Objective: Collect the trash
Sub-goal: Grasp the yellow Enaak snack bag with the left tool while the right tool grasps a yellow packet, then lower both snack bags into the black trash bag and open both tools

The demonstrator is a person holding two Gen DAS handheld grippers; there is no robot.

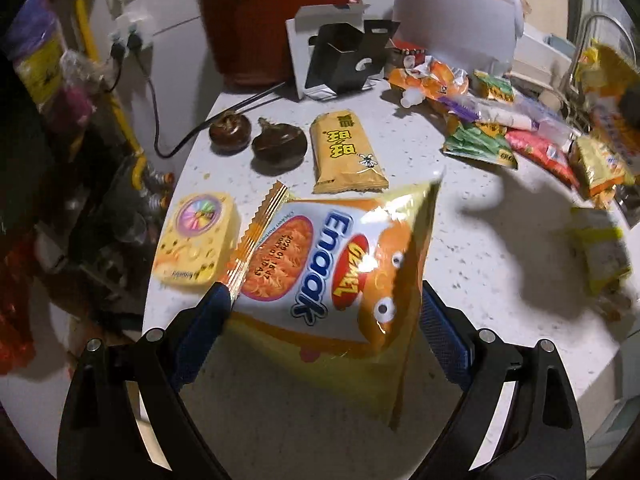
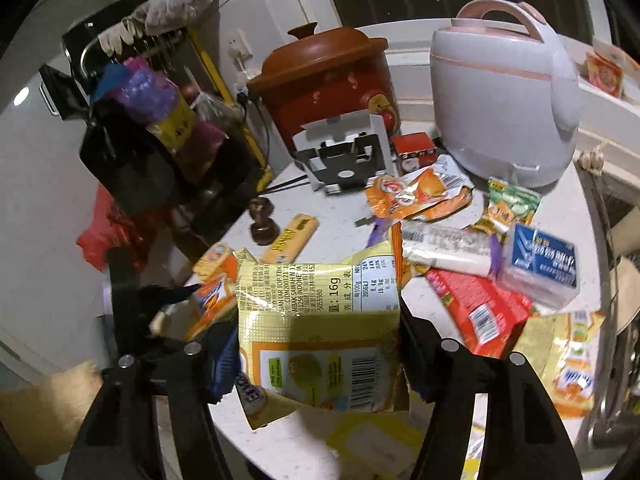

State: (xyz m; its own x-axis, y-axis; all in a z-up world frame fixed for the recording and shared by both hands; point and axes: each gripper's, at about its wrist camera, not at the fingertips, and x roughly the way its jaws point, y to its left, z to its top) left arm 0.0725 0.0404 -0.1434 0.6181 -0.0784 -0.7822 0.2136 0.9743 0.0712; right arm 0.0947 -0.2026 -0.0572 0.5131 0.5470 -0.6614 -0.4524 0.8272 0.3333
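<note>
Packets fill both grippers, nearest the cameras. The left gripper (image 1: pixel 324 300) is clamped on an orange Enaak snack packet (image 1: pixel 336 264), held clear above the tabletop (image 1: pixel 480 240); the right gripper (image 2: pixel 316 344) is clamped on a gold wrapper (image 2: pixel 320 320) with its printed back facing the lens, also lifted.

Just beyond the left gripper lie a yellow cheese-shaped toy (image 1: pixel 196 244) at the tabletop edge, a yellow snack bar (image 1: pixel 348 156) and two dark brown round items (image 1: pixel 256 140). Further right is a heap of wrappers (image 1: pixel 520 136); the right view shows it includes a red packet (image 2: pixel 480 312), an orange pouch (image 2: pixel 420 196) and a blue-labelled box (image 2: pixel 540 264). At the back stand a red crock pot (image 2: pixel 332 76) and a white rice cooker (image 2: pixel 504 96).

Judging by this, collecting is at an early stage: two pieces are in hand, most litter is left, and no bin is visible.
</note>
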